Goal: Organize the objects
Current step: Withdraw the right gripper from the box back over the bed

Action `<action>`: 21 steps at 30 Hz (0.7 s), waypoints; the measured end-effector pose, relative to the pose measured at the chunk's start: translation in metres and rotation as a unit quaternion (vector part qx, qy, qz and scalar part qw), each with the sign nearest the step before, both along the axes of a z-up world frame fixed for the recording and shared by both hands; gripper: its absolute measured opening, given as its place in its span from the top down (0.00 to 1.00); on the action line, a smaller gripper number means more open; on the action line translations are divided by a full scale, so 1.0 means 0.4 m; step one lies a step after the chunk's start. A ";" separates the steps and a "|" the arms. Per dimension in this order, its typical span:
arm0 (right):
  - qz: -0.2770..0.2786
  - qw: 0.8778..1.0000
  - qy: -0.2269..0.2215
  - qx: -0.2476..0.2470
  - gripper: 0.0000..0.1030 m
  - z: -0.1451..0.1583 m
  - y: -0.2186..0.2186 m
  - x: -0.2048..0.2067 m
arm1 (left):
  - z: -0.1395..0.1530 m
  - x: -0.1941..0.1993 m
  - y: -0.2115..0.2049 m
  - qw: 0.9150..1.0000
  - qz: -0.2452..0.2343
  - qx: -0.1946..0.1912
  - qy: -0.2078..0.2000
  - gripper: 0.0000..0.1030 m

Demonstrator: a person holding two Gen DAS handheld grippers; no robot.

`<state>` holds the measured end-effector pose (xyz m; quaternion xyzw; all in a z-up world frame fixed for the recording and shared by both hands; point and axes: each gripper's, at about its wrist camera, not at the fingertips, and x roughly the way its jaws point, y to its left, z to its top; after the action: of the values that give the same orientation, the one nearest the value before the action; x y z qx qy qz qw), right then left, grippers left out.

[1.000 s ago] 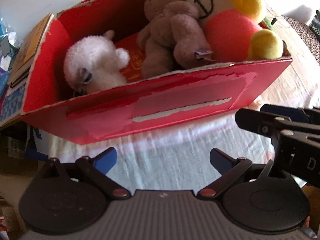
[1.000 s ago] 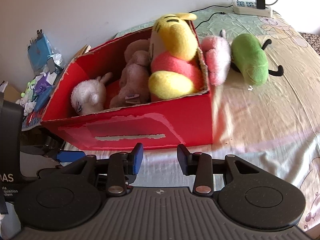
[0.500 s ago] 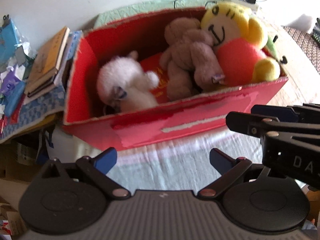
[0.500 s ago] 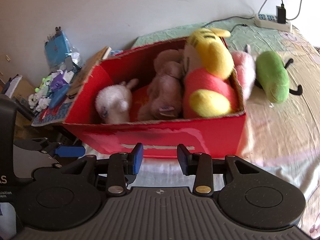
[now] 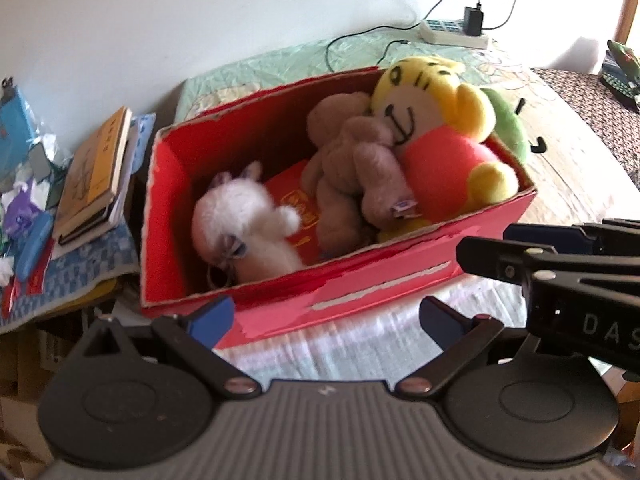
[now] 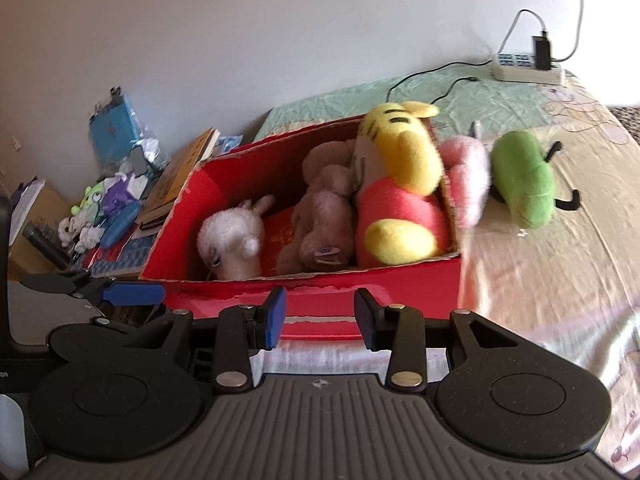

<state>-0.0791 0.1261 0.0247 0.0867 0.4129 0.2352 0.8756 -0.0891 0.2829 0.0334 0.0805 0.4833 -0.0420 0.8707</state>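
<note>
Red cardboard box (image 6: pixel 372 276) at frame centre holds a yellow toy (image 6: pixel 400 184), brown bear (image 6: pixel 324 208) and white lamb (image 6: pixel 232 240). Pink (image 6: pixel 468 184) and green (image 6: pixel 524 184) toys lie right. Both tongs, left (image 5: pixel 326 314) and right (image 6: pixel 320 318), gape empty below.

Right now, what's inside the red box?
The red box holds a white plush, a brown bear and a yellow tiger, lying on a red packet. Anything beneath them is covered.
</note>
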 end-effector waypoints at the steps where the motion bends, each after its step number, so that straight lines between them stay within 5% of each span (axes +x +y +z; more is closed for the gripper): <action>1: -0.006 1.000 0.000 0.001 0.61 0.000 -0.006 -0.002 | -0.001 0.002 -0.004 1.000 -0.002 -0.002 0.000 0.04; 11: -0.046 0.999 0.005 0.000 0.61 -0.020 -0.064 -0.007 | -0.024 0.011 -0.065 1.000 -0.021 0.006 0.013 0.04; 21: -0.010 1.000 0.019 0.005 0.61 -0.041 -0.113 0.040 | -0.039 0.028 -0.127 0.999 0.017 0.016 0.028 0.04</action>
<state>-0.0632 0.0809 0.0084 0.0998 0.4273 0.2267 0.8695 -0.0777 0.2323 0.0179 0.0849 0.5098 -0.0212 0.8558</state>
